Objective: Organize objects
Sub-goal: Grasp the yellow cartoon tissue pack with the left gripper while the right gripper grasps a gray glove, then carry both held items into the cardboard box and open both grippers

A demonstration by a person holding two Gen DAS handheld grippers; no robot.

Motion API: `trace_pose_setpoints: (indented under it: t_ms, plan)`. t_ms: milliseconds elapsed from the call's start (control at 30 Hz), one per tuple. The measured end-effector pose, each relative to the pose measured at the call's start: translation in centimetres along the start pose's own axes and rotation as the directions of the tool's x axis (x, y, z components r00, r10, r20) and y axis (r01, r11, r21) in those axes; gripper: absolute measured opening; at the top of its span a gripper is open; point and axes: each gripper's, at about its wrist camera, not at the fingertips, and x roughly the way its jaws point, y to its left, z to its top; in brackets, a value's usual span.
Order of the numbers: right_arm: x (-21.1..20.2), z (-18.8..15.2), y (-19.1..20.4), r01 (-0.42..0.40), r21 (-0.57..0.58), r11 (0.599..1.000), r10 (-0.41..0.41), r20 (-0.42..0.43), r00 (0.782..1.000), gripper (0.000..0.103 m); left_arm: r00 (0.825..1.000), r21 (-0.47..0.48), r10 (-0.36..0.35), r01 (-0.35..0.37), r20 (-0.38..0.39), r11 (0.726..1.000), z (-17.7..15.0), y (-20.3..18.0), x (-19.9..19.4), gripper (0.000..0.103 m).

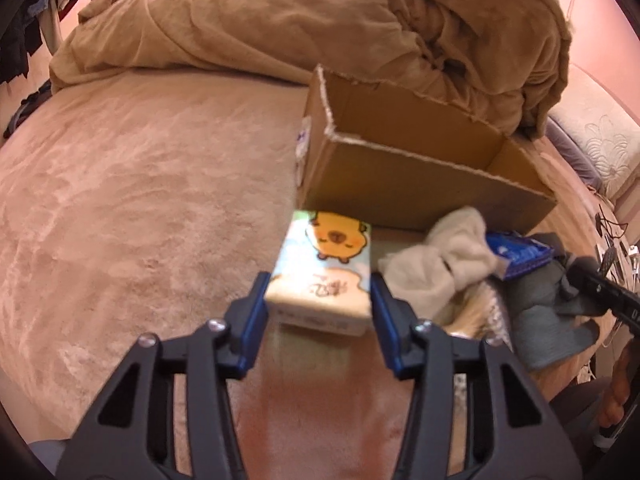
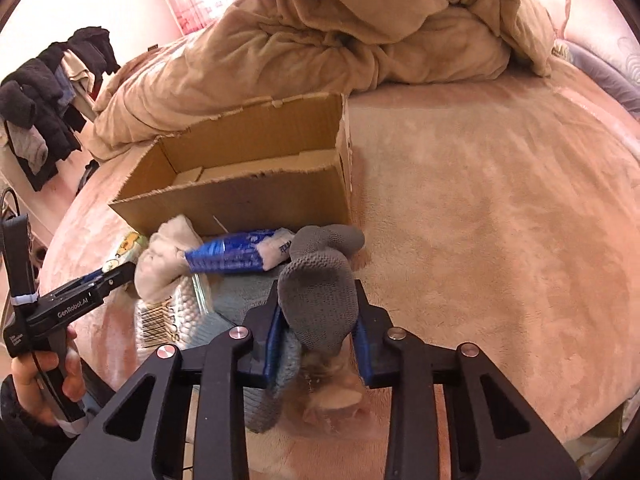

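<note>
My left gripper (image 1: 318, 298) is shut on a tissue pack with a yellow capybara print (image 1: 326, 268), held just in front of an open cardboard box (image 1: 420, 184) on the bed. My right gripper (image 2: 318, 320) is shut on a grey sock (image 2: 320, 296) at the near side of the pile. The pile holds a cream sock (image 2: 168, 256), a blue wrapped pack (image 2: 236, 254), a clear packet with a barcode (image 2: 168, 316) and a pale blue cloth (image 2: 236, 300). The box (image 2: 240, 196) looks empty inside.
A rumpled tan duvet (image 1: 280, 20) lies behind the box. Plush pink bed cover (image 2: 500, 220) stretches to the right of the pile and left of the box (image 1: 120, 200). Dark clothes (image 2: 44, 96) hang at far left. A pillow (image 1: 600, 140) sits at the right.
</note>
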Motion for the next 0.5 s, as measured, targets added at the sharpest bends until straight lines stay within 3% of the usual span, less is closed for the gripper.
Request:
trace_pose_setpoints:
  t_ms: [333,433,500]
  plan:
    - [-2.8,1.8,-0.2,0.038,-0.018,0.999,-0.036,0.087,0.996,0.033,0.998,0.005,-0.018,0.017,0.054,1.000,0.5,-0.5,-3.1,0.049]
    - [-2.2,2.1,-0.9,0.087,-0.038,0.995,-0.083,0.096,0.992,0.048,0.999,0.002,-0.019,0.019,0.048,1.000,0.1,-0.3,-3.2,0.049]
    - [-1.5,1.9,-1.6,0.150,-0.040,0.988,-0.145,0.093,0.985,0.048,0.999,0.000,-0.026,0.026,0.047,1.000,-0.1,-0.3,-3.4,0.049]
